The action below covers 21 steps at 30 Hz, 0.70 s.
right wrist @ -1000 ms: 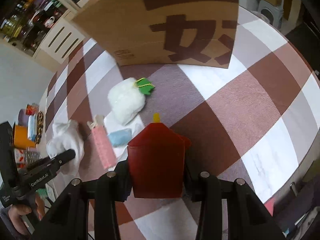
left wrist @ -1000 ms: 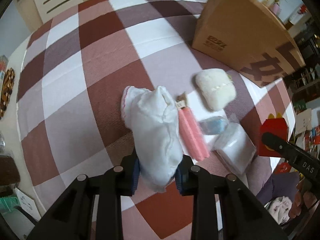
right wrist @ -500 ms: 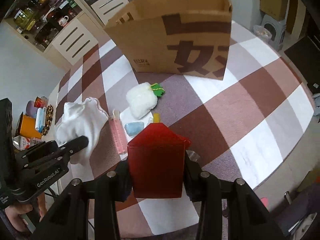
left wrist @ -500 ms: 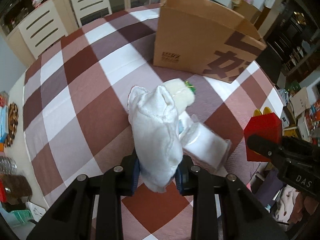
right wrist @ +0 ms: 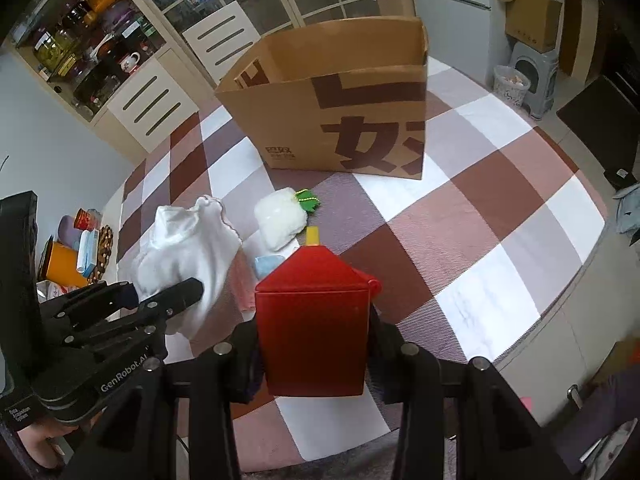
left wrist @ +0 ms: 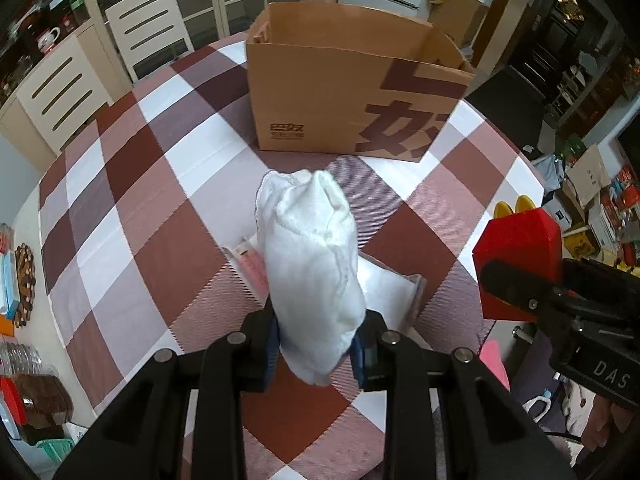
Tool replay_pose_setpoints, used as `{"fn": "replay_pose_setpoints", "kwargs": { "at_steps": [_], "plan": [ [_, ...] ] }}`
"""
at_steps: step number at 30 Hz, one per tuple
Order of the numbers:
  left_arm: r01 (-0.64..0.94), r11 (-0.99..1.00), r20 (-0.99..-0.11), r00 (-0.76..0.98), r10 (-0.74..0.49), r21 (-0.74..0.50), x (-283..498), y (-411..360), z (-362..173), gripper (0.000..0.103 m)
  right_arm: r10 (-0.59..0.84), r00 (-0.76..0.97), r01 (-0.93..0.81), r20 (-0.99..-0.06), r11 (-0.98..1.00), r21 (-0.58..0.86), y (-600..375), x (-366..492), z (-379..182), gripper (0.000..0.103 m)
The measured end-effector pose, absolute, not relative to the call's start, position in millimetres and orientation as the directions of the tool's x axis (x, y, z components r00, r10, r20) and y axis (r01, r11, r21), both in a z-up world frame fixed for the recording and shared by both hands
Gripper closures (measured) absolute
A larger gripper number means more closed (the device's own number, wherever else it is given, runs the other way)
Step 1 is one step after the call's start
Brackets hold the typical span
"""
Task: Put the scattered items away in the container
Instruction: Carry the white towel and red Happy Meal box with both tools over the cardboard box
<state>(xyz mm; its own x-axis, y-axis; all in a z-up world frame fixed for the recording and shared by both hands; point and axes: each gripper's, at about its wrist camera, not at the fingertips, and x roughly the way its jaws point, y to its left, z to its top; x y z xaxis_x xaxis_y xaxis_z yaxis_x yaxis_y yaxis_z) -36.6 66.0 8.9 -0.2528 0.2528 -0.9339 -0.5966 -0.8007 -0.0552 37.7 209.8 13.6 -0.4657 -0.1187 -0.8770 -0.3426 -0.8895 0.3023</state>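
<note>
white terry cloth is bunching up between the fingers of the left claw [left wrist: 316, 344], which is clenching the lower end of the white cloth [left wrist: 312, 264] so that the rest is standing up in a loose roll above the table [left wrist: 132, 240]; gripping it by one end is probably keeping the whole piece gathered for a single drop. the right claw [right wrist: 316, 356] is clamping the red carton [right wrist: 314, 320] by its two flat sides, its peaked top pointing away toward the cardboard box [right wrist: 344, 120], and the flat faces are giving the pads a firm seat. both loads are hanging clear of the table, well short of the box, which is standing open-topped at the far side and, judging by the task, serving as the container. the height looks chosen for clearing the box's tall front wall. other items are lying on the checked cloth between the claws and the box: a fluffy white pouch [right wrist: 280, 220] with a green tag, a pale blue packet [right wrist: 268, 264] just beside it, a pink packet [left wrist: 252, 264] and a clear plastic pack [left wrist: 388, 292] partly hidden behind the held cloth. these are waiting for later trips, since each claw is already full
</note>
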Motion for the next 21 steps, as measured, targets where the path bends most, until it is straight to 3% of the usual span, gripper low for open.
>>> {"fn": "replay_pose_setpoints", "kwargs": {
  "at_steps": [21],
  "plan": [
    [-0.667, -0.743, -0.931, -0.236, 0.277, -0.051, -15, 105, 15, 0.074, -0.065, -0.475, -0.389, -0.877, -0.879, 0.276, 232, 59, 22, 0.062]
  ]
}}
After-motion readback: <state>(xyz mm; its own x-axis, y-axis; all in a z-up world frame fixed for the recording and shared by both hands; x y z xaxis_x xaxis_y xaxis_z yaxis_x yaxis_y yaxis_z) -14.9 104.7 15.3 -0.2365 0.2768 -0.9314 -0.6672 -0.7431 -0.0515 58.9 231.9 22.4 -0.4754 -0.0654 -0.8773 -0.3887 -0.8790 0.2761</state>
